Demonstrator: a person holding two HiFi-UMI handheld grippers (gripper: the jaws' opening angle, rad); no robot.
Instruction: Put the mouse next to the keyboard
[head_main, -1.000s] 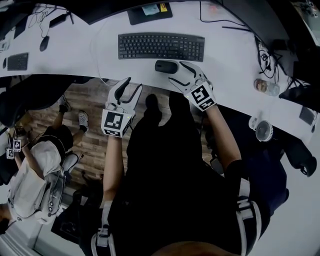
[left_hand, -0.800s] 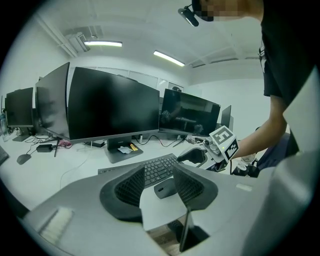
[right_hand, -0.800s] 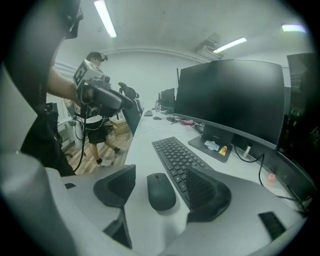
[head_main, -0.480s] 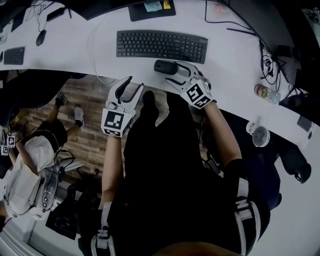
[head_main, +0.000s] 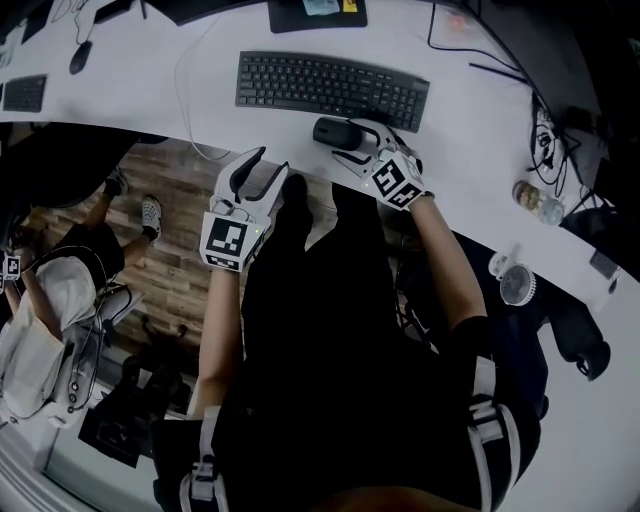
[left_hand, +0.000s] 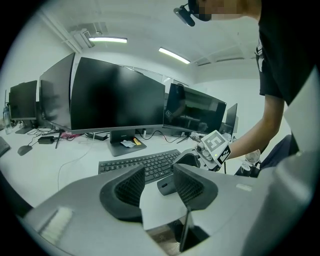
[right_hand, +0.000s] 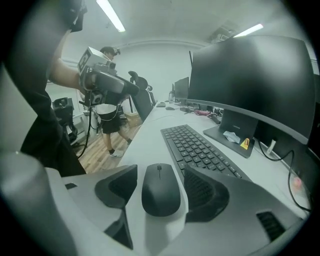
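Note:
A black mouse lies on the white desk, just in front of the right half of the black keyboard. My right gripper is down at the desk with its jaws either side of the mouse. They have just been closing a little. A narrow gap still shows on the left side, so the pads do not press. My left gripper hangs open and empty off the desk's front edge, above the wooden floor. From there the mouse and keyboard show beyond its jaws.
Wide monitors stand behind the keyboard, one on a stand base with small items on it. A second keyboard and mouse lie far left. A bottle and a round white object sit at right. A seated person is lower left.
The right gripper has sunk to the desk and now straddles the mouse. The mouse and keyboard have kept their places. The left gripper has barely moved.

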